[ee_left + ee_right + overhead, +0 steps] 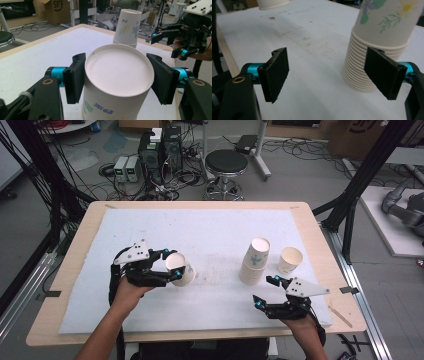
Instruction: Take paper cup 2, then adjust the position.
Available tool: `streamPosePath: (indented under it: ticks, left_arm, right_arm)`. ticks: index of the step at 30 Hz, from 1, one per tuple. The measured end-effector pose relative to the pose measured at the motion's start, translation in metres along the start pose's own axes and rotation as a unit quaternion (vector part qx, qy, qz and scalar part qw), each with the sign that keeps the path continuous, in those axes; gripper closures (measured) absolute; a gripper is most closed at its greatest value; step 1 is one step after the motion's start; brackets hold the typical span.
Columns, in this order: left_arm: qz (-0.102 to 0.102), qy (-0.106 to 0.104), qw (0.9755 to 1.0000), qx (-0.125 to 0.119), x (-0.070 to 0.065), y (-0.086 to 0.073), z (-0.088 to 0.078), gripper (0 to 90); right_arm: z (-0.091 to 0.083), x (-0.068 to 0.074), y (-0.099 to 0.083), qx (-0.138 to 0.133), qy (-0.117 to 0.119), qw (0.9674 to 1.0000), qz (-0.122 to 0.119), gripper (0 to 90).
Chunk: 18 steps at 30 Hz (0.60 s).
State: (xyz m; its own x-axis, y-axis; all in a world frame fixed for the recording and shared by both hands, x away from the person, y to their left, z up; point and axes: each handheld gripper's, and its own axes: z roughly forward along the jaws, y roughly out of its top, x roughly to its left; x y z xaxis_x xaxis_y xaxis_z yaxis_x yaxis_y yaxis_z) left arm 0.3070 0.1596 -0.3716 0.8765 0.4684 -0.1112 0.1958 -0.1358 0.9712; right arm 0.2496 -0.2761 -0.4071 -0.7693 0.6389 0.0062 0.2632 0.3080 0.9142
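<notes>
The left gripper (116, 78) is pinching an upside-down paper cup (117, 82) between its fingers, its mouth hidden, over the counter's white mat (210, 235). The right gripper (329, 75) is holding its fingers spread beside the cup stack (377, 50), whose top is cut off. A single cup (290, 259) is standing nearby.

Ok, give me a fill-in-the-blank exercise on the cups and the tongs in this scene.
1. The left tongs grip a paper cup turned ____ down.
2. The right tongs stand ____, nothing between their pads.
3. The stack of cups stands on the ____ cloth.
4. Right of the stack stands ____ single cup.

Missing words: upside; open; white; one
</notes>
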Motion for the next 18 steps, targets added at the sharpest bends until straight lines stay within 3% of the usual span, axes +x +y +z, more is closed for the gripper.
streamPosePath:
  ticks: [9, 18]
  left_arm:
    - [-0.014, 0.005, 0.9999, -0.006, -0.001, -0.017, -0.01, 35.1]
    - [-0.007, 0.004, 0.9999, -0.009, -0.006, -0.014, -0.014, 35.0]
  right_arm:
    - [0.013, 0.008, 0.004, 0.015, 0.027, 0.9994, -0.015, 19.3]
    - [0.022, 0.013, 0.014, 0.011, 0.056, 0.9981, -0.023, 19.3]
